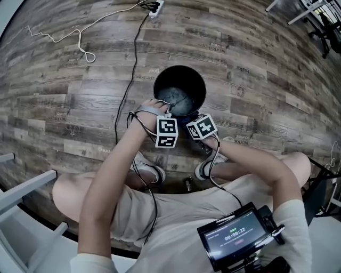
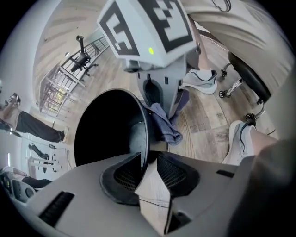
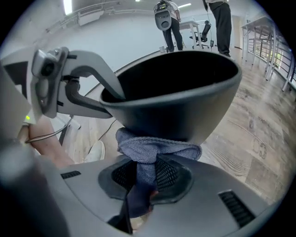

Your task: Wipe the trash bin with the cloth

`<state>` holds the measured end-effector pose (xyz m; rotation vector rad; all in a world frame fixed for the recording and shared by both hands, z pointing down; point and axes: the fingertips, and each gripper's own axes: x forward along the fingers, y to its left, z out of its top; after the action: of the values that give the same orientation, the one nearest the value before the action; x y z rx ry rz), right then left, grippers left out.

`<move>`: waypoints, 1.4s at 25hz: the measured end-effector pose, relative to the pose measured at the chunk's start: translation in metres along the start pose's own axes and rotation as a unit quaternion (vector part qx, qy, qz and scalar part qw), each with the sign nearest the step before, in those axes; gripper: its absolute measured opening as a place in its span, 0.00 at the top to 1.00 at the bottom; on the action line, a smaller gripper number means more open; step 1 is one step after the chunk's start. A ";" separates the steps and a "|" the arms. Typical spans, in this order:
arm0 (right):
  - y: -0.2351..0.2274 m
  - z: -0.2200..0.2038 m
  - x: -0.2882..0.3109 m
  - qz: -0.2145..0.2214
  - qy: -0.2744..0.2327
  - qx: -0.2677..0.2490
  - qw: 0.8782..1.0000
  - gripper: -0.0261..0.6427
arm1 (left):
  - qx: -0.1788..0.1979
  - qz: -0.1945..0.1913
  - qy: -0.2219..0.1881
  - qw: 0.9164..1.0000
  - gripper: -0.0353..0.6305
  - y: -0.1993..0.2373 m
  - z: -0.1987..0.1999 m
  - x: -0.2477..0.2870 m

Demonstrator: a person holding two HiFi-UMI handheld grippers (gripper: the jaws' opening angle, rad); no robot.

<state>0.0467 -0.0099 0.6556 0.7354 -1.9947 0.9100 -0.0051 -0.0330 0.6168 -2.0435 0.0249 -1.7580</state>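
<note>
The jaws of the right gripper (image 3: 145, 170) are clamped on the blue cloth (image 3: 157, 149), which is pressed against the outer wall of the black trash bin (image 3: 185, 109) at centre frame. The jaws of the left gripper (image 2: 147, 159) are set slightly apart astride the bin's rim. Wiping is judged barely begun. In the head view both pairs of jaws are hidden beneath the marker cubes (image 1: 167, 131), and no wiped area can be distinguished.

Trash bin (image 1: 184, 74) stands upright on the plank floor (image 1: 256, 106), just ahead of the person's shoes (image 1: 152, 170). Left gripper (image 1: 165, 109) sits at the bin's near-left rim, with the wall between its jaws. Right gripper (image 1: 192, 117) is just to its right, at the near outer wall. The cloth (image 3: 155, 150) sits between its jaws, against the bin's outside. A cable (image 1: 128, 90) runs past the bin's left side to a power strip (image 1: 155, 7) beyond.
</note>
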 end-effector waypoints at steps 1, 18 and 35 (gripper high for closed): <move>-0.004 -0.004 0.008 -0.006 0.002 -0.002 1.000 0.85 | 0.000 0.003 0.000 1.000 0.76 0.001 0.001 0.000; -0.047 -0.051 0.123 -0.044 0.028 0.021 0.998 0.85 | -0.044 0.030 0.008 0.999 0.76 0.011 0.010 0.003; 0.036 -0.033 0.001 0.053 0.042 0.015 0.998 0.85 | 0.063 0.037 0.003 0.997 0.66 0.021 -0.031 0.005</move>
<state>0.0338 0.0370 0.6586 0.6031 -1.9646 1.0172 -0.0279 -0.0635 0.6173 -1.9226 -0.0096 -1.6776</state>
